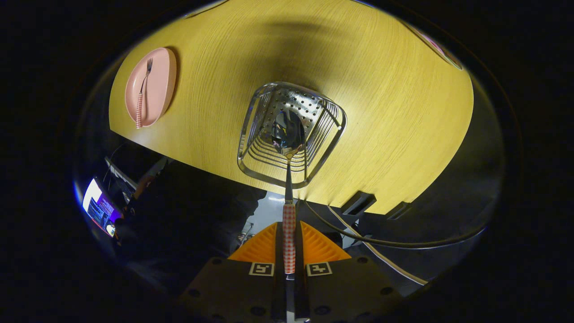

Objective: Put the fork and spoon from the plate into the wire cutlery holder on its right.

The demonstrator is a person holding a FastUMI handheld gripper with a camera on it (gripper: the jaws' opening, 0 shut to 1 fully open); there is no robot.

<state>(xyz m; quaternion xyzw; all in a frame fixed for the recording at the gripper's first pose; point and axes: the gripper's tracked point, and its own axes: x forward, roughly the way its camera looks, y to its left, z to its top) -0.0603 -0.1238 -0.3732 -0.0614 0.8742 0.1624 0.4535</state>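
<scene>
While the camera looks down on the yellow wood-grain table point(394, 125), the wire cutlery holder point(291, 134) stands just beyond the fingers, its perforated base visible. Well apart from the holder, the pink plate point(159, 74) carries the fork point(143, 92), which has a red-checked handle. Gripper point(289, 244) jaws are clamped on the red-checked handle of the spoon point(288, 139), both fingers pressing; the spoon bowl sits inside the holder.
</scene>
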